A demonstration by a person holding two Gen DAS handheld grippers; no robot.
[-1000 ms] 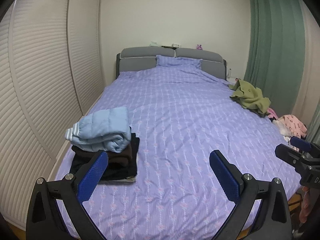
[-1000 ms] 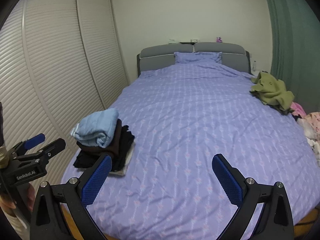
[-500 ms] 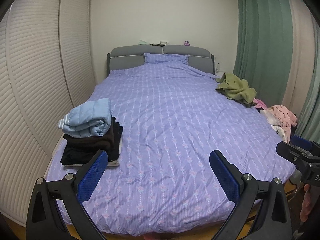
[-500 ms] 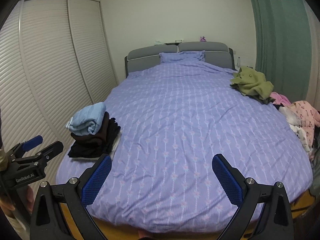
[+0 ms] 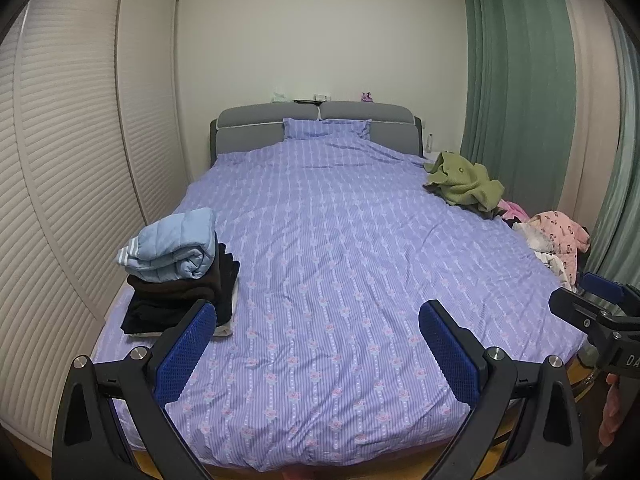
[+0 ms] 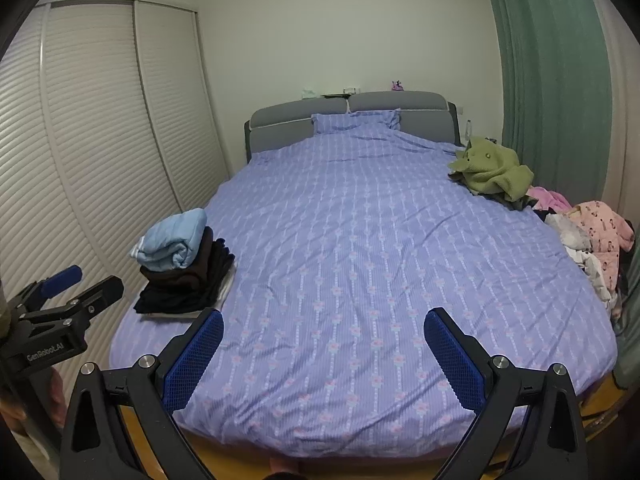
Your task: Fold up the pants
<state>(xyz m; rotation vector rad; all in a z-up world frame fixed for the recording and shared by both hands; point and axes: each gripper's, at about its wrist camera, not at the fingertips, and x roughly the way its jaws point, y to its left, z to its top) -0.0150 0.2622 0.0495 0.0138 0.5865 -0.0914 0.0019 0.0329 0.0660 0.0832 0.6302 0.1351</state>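
Note:
A bed with a purple patterned cover (image 5: 328, 264) (image 6: 360, 264) fills both views. At its left edge stands a stack of folded clothes (image 5: 180, 276) (image 6: 184, 268), dark garments with a light blue padded one on top. On the right edge lies a heap of unfolded clothes: an olive garment (image 5: 464, 180) (image 6: 492, 172) and pink ones (image 5: 560, 236) (image 6: 600, 228). My left gripper (image 5: 316, 344) is open and empty at the foot of the bed. My right gripper (image 6: 324, 348) is open and empty beside it. I cannot tell which piece is the pants.
White louvred wardrobe doors (image 5: 72, 168) run along the left of the bed. Green curtains (image 5: 520, 92) hang at the right. A grey headboard (image 5: 316, 120) and a pillow are at the far end. The wooden floor (image 6: 596, 404) shows below the bed's foot.
Both grippers have pulled back from the bed and away from the folded stack; the bed's foot edge and the floor have come into view. Both stay open and empty.

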